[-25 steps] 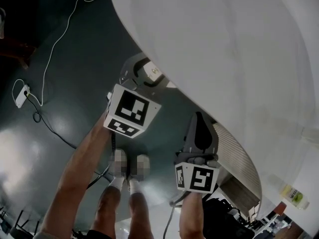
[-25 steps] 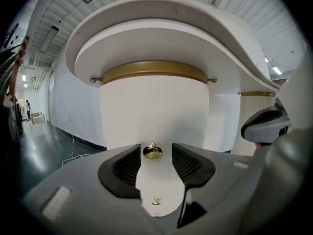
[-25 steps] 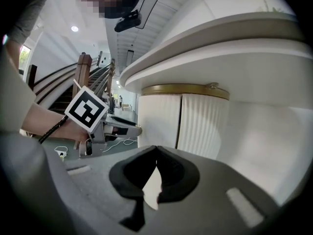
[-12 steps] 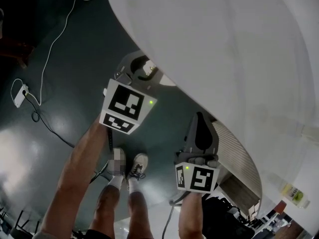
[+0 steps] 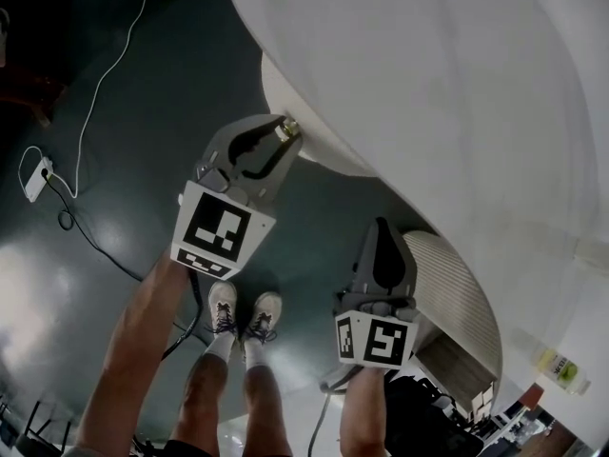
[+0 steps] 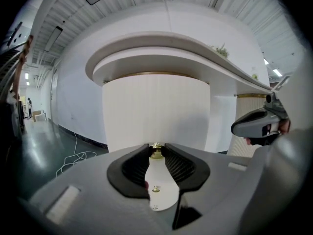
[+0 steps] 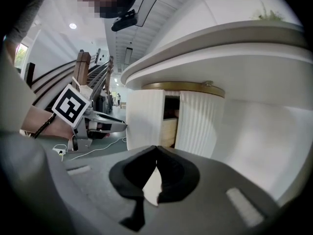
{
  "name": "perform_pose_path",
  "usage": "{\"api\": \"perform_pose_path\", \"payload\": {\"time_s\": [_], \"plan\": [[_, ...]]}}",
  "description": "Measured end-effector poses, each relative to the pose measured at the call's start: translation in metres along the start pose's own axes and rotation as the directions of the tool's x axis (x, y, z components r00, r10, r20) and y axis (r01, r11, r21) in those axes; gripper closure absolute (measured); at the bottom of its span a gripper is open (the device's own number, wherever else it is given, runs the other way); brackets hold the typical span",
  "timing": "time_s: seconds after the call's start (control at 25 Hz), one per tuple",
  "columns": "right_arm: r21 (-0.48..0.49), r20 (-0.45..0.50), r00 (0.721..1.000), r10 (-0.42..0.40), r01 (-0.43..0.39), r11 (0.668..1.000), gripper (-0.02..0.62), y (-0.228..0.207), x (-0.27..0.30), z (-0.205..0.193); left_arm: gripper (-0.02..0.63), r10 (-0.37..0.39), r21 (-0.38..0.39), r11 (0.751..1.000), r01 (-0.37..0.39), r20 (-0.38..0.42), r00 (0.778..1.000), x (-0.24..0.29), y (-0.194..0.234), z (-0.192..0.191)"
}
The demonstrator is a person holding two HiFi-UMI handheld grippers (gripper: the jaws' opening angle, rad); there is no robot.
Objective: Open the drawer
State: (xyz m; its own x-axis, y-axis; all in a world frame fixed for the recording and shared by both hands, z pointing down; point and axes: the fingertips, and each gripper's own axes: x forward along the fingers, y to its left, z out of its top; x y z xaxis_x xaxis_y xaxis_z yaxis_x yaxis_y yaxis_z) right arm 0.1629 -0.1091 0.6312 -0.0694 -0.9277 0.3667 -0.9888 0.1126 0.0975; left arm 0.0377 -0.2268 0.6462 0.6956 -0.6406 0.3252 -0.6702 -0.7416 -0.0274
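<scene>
A white curved drawer front point(image 6: 156, 109) sits under the overhanging white counter point(image 5: 428, 93). A small brass knob point(image 6: 156, 153) sticks out of it. My left gripper point(image 6: 156, 150) is shut on that knob, one pad on each side. In the head view the left gripper point(image 5: 283, 131) reaches up to the pulled-out drawer front point(image 5: 314, 136). My right gripper point(image 5: 383, 225) hangs lower right, beside a ribbed column, jaws shut on nothing. In the right gripper view its tips point(image 7: 156, 149) meet.
A ribbed white cabinet point(image 7: 198, 124) with a dark gap stands under the counter's gold trim. A white cable point(image 5: 95, 93) and a power strip point(image 5: 36, 181) lie on the dark floor. The person's shoes point(image 5: 243, 310) are below. A bottle point(image 5: 561, 374) stands at lower right.
The left gripper closed on the knob and drew back toward the person. The drawer front slid out from under the counter with it. The right gripper stayed still.
</scene>
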Motion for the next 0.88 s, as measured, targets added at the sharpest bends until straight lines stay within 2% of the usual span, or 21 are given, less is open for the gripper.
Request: {"api": "perform_pose_path", "payload": {"time_s": [0.88], "plan": [[0.012,0.009,0.999,0.042,-0.042,0.999,0.592,0.042,-0.023,0.003,0.495,0.068,-0.022,0.997,-0.068,-0.014,0.998,-0.097,0.006,-0.035]]}}
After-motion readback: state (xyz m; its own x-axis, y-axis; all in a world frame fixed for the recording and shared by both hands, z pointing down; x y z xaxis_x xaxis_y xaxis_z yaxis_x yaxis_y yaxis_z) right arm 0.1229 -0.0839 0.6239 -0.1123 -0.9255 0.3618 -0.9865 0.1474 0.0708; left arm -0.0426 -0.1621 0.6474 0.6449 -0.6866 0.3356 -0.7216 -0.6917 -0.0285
